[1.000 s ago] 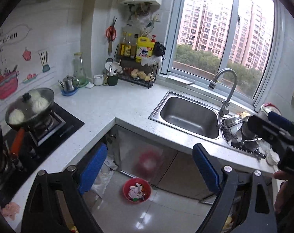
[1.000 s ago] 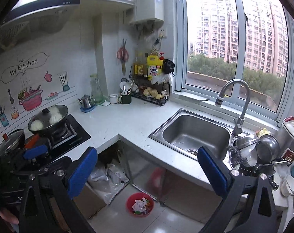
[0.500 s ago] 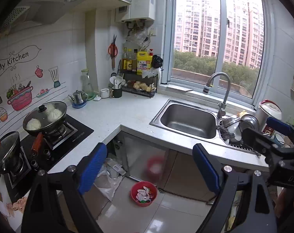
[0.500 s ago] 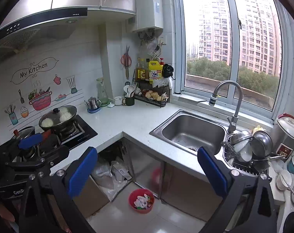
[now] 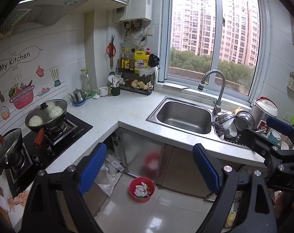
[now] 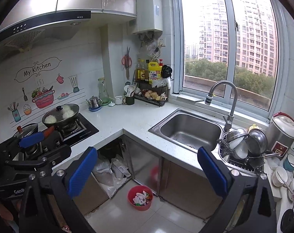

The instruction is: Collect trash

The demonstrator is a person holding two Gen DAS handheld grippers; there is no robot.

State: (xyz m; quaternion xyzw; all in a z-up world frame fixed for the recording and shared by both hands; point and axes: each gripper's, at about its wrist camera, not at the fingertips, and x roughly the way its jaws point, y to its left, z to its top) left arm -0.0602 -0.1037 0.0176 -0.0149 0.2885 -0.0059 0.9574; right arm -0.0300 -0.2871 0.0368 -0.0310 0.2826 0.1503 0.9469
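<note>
A small red bin (image 5: 142, 189) holding paper scraps and wrappers stands on the tiled floor in front of the under-sink cabinet, and it also shows in the right wrist view (image 6: 140, 197). My left gripper (image 5: 148, 167) is open high above the floor, with nothing between its blue pads. My right gripper (image 6: 147, 170) is likewise open and empty, well above the bin. Each gripper appears at the edge of the other's view: the right gripper (image 5: 267, 132) and the left gripper (image 6: 44, 145).
An L-shaped white counter (image 5: 112, 114) carries a steel sink (image 5: 183, 114), a gas hob with a lidded pan of buns (image 5: 46, 114), and a crowded dish rack (image 6: 244, 145) beside a rice cooker (image 6: 281, 130). Plastic bags (image 6: 112, 172) fill the open space under the counter.
Both grippers have drawn back and risen a little. The counter and red bin look smaller and farther, and the hood and more floor have come into view. Jaws stayed open.
</note>
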